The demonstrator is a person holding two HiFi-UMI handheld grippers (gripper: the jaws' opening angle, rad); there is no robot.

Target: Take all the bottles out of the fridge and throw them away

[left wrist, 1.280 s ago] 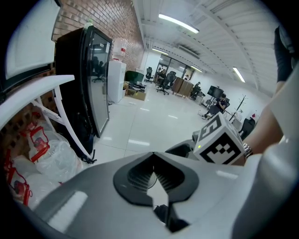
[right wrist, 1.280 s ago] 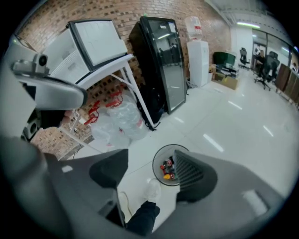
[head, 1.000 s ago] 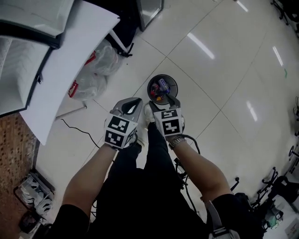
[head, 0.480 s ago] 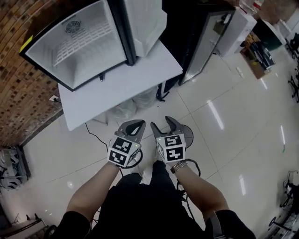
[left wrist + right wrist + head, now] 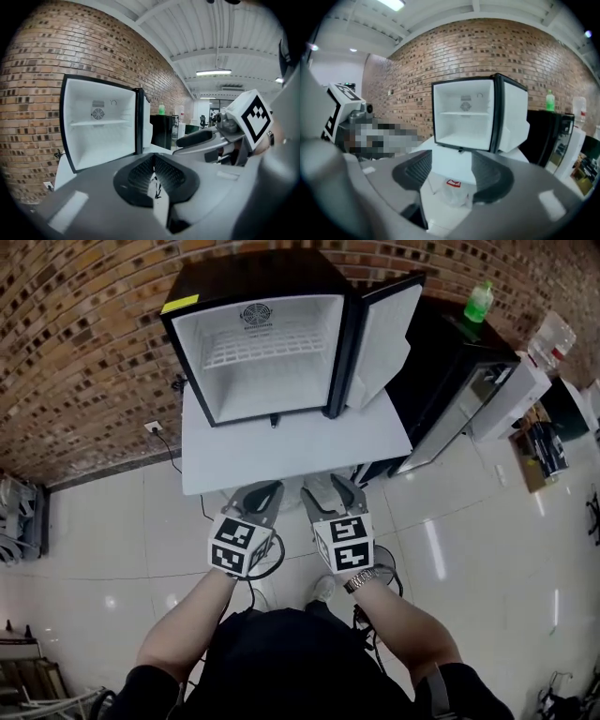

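Open mini fridge (image 5: 253, 362), upper centre, is showing no bottles to grip; left tool (image 5: 262, 491) is sitting closed; right tool (image 5: 330, 491), jaws having just been closing slightly, is gaping empty.

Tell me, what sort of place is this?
Probably an office or workshop corner: a red-brown brick wall, a small black fridge standing open on a white table, and a glossy white tiled floor.

Black fridge (image 5: 258, 352), white inside; white table (image 5: 291, 454); red-brown brick wall (image 5: 75, 352); green bottle (image 5: 479, 302).
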